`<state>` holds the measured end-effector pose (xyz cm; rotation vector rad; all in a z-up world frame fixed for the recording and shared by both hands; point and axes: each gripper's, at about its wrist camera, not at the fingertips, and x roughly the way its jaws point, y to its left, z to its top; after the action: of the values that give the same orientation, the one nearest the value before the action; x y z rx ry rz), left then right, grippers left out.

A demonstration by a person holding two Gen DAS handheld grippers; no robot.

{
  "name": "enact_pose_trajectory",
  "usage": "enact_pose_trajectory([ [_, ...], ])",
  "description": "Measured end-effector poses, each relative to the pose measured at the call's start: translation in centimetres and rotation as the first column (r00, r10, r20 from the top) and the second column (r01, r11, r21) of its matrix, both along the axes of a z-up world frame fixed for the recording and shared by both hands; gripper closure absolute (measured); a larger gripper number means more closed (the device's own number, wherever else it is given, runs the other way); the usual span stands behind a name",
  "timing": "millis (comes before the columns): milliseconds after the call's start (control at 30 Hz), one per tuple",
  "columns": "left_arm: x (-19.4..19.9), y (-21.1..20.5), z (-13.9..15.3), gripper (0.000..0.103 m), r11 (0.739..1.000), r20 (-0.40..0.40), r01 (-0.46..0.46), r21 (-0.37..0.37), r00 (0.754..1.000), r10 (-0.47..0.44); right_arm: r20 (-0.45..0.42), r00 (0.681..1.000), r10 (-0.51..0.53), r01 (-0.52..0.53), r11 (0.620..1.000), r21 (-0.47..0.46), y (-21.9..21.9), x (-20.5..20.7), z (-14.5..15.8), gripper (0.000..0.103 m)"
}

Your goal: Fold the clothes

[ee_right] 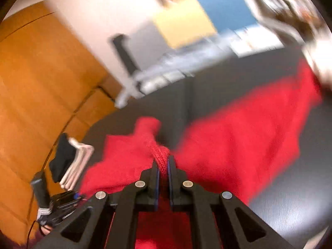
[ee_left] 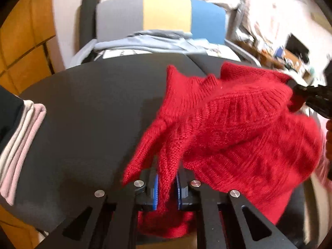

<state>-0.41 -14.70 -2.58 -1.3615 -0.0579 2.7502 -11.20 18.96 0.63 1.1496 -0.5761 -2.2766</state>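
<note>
Clamped between the blue-padded jaws of the left gripper (ee_left: 167,183): a bunched fold of a red knitted sweater (ee_left: 238,128), fuzzy, chunky in weave, with a band of ribbing arcing across its upper half. Likewise pinched in the near-closed jaws of the right gripper (ee_right: 163,167): a twisted rope of the same red knit (ee_right: 238,137), spreading left and right of the fingers in soft, smeared folds. Draped over a dark grey, matte round table (ee_left: 87,112), most of the garment toward its right side, one cuff-like end (ee_left: 176,76) pointing at the far edge. At the table's left rim, a neat stack of folded clothes (ee_left: 18,143), pale pink and cream layers under a black piece, cut off by the frame. Beyond the table, a chair (ee_left: 166,14) with a back panel in grey, yellow and blue, its seat holding a flat heap of light blue and patterned fabric (ee_left: 145,41). Orange-brown panelled floor (ee_left: 22,47) at left. Right-wrist view heavily motion-blurred, chair and background clutter reduced to streaks; garment outline hard to make out there. Glimpsed at lower left of that view, the other black tool and part of a hand (ee_right: 46,227), mostly hidden.
</note>
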Motion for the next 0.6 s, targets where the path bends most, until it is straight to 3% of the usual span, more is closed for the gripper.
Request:
enact_pose_trajectory([
  [67,0.5,1.0,-0.8,0.085,1.0,0.018,0.029,-0.002,0.999,-0.029,0.138,0.989,-0.061,0.072,0.995,-0.073,1.7,-0.2,-4.8,0.1],
  [133,0.8,1.3,-0.3,0.082,0.999,0.014,0.048,0.006,0.999,-0.048,0.147,0.985,-0.09,0.12,0.972,-0.205,2.4,-0.5,-6.8,0.101],
  [200,0.8,0.5,0.8,0.079,0.999,-0.006,0.041,0.012,0.999,-0.041,0.144,0.984,-0.1,0.13,0.969,-0.212,2.6,-0.7,-6.7,0.101],
  [267,0.6,-1.0,2.1,0.055,1.0,-0.041,0.01,0.024,0.999,-0.009,0.126,0.988,-0.089,0.111,0.976,-0.185,2.3,-0.8,-6.3,0.101],
  [300,0.5,-1.8,2.7,0.033,1.0,-0.059,-0.005,0.03,0.998,0.007,0.117,0.99,-0.082,0.102,0.979,-0.176,2.1,-0.7,-6.2,0.101],
  [333,0.2,-2.5,3.1,0.021,0.999,-0.073,-0.02,0.034,0.997,0.022,0.111,0.991,-0.076,0.095,0.979,-0.179,2.3,-0.6,-6.2,0.101],
  [500,-2.4,-5.3,3.8,0.014,0.989,-0.079,-0.038,0.145,0.996,0.05,0.095,0.992,-0.077,0.095,0.976,-0.196,2.4,-0.4,-6.3,0.101],
  [600,-4.4,-6.2,2.1,0.01,0.979,-0.006,-0.042,0.201,0.999,0.044,0.081,0.993,-0.081,0.095,0.977,-0.19,1.7,-0.5,-6.6,0.101],
])
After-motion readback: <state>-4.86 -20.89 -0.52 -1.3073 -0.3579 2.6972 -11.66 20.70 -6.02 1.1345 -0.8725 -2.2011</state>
